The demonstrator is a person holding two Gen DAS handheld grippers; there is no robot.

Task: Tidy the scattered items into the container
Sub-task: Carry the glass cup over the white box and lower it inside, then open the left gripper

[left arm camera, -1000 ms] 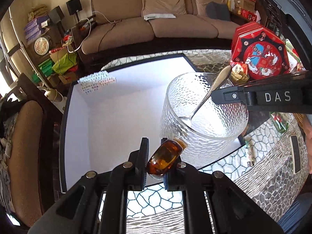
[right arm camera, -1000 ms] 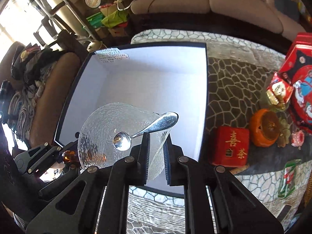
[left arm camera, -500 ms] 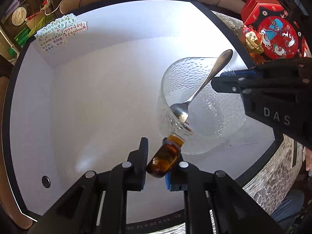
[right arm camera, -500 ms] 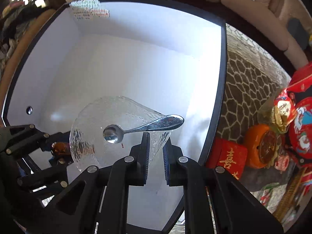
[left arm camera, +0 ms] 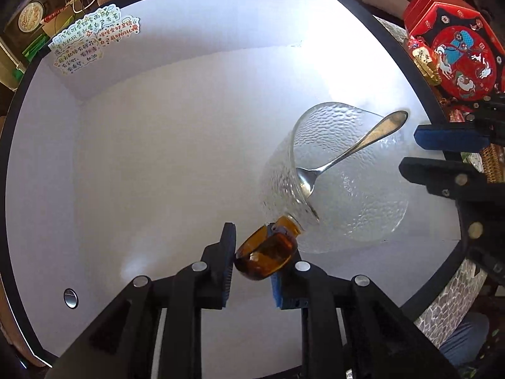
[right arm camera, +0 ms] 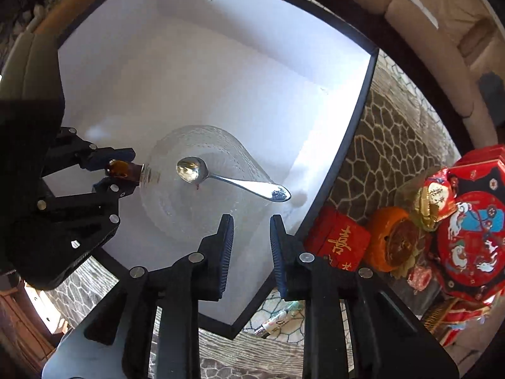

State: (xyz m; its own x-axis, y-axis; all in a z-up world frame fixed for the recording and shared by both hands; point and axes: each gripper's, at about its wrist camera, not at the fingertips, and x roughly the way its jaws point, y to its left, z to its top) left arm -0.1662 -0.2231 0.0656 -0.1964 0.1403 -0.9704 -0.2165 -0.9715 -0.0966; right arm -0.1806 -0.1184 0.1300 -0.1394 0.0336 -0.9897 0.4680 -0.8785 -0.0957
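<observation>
A textured clear glass with an amber foot lies tilted on the floor of the white, black-rimmed box. A metal spoon leans inside it. My left gripper has the amber foot between its pads; the jaws are opening and the pads still touch it. In the right wrist view the glass and spoon sit just ahead of my right gripper. Its jaws are opening, with only the white floor between them. The left gripper shows at the glass's left end.
On the mosaic tabletop right of the box stand a small red box, an orange round item and a red octagonal tin. A pen lies near the box's front corner. Stickers mark its far wall.
Both grippers sank into the box with the glass. The right jaws came off the glass rim and spread apart. The left jaws widened around the amber foot, which turned between them.
</observation>
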